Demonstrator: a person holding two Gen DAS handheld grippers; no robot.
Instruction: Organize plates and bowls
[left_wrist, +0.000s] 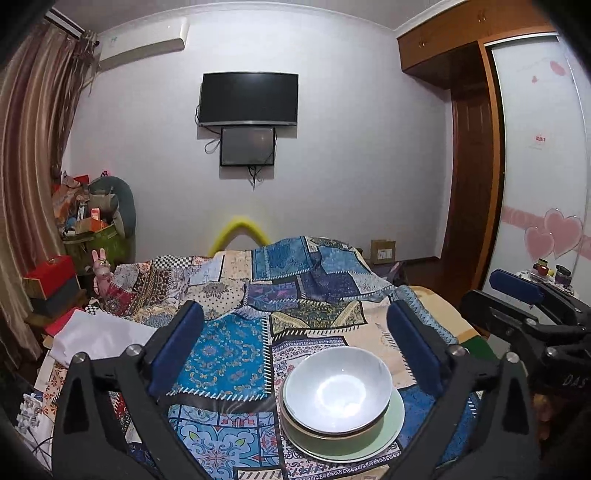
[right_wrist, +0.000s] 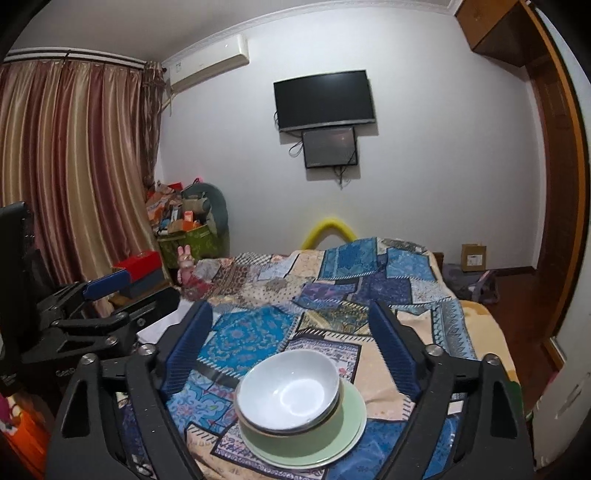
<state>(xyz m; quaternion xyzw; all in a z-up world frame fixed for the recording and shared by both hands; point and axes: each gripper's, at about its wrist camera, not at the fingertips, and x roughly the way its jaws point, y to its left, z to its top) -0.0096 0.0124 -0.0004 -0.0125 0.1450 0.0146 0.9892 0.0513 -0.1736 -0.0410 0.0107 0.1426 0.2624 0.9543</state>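
- Left gripper (left_wrist: 295, 332) stands wide open, blue pads spread far apart, nothing between them but air and the quilt (left_wrist: 221, 354) below.
- Right gripper (right_wrist: 291, 332) is open too, a touch less wide by the look of it, and just as empty.
- Neither gripper touches any dish; both hover above the bed, pointing slightly down toward it.
- The stack sits on the quilt: a white bowl (left_wrist: 337, 391) nested in a green bowl (left_wrist: 325, 439), and that on a green plate (left_wrist: 391, 424).
- In the left wrist view the stack lies low and right of centre, closer to the right-hand pad, below and in front of the jaws.
- In the right wrist view the white bowl (right_wrist: 290, 391) sits near the middle between the pads, the green bowl (right_wrist: 295, 435) under it, the plate (right_wrist: 352, 417) rim showing to the right.
- Each gripper shows at the edge of the other's view, the two side by side.
- A TV (left_wrist: 248, 99) hangs on the far wall.
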